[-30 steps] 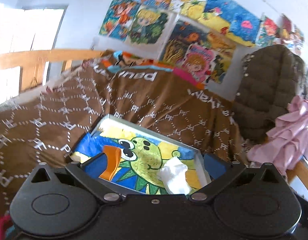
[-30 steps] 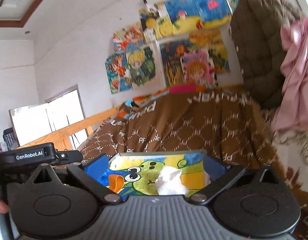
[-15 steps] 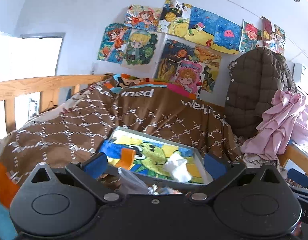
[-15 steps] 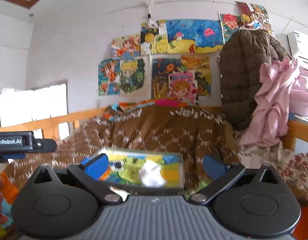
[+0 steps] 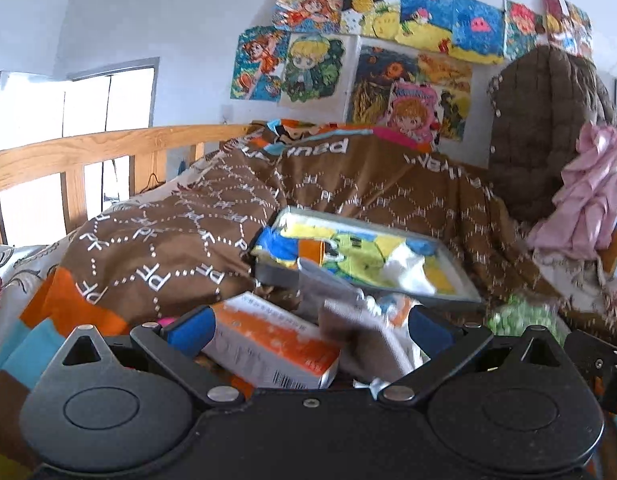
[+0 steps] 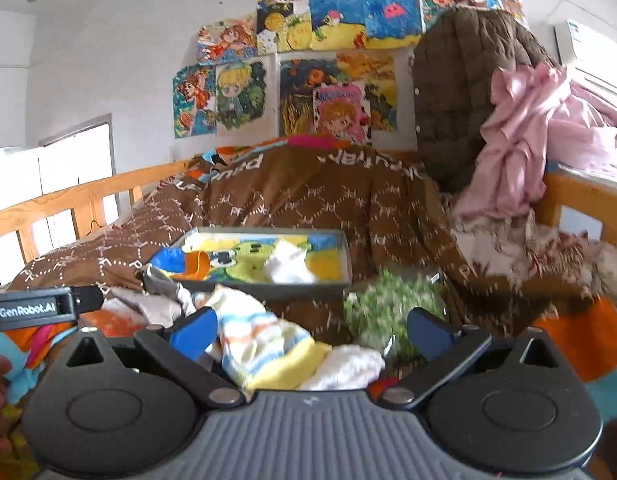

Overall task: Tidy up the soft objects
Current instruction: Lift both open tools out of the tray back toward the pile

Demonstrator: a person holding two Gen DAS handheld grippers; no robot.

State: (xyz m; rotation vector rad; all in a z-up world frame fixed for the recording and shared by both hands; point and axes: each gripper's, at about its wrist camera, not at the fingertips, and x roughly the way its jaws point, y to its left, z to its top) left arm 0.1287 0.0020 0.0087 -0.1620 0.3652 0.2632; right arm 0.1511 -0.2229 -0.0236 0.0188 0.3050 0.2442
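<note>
My left gripper [image 5: 308, 328] is open, hovering over a heap on the bed: an orange-and-white carton [image 5: 268, 344] and a grey cloth [image 5: 364, 340] lie under its wide-apart fingers. My right gripper [image 6: 312, 328] is open too, above a striped white, orange and yellow cloth [image 6: 260, 340] and a white cloth [image 6: 348, 368]. Beyond the heap a grey tray [image 6: 344, 256] with a frog picture holds a crumpled white cloth [image 6: 288, 268]. The same tray [image 5: 276, 274] tilts in the left wrist view. Neither gripper touches anything that I can see.
A brown patterned quilt [image 6: 308, 204] covers the bed, with a wooden rail [image 5: 88, 152] on the left. A blurred green bundle [image 6: 388, 304] lies right of the tray. A brown padded coat [image 6: 456, 100] and pink clothes [image 6: 520, 140] hang at the right. Part of the left gripper's body [image 6: 36, 308] shows at the left edge.
Both grippers have drawn back from the tray and dropped lower. The tray now sits farther off, and the heap of cloths and the carton has come into view under the fingers.
</note>
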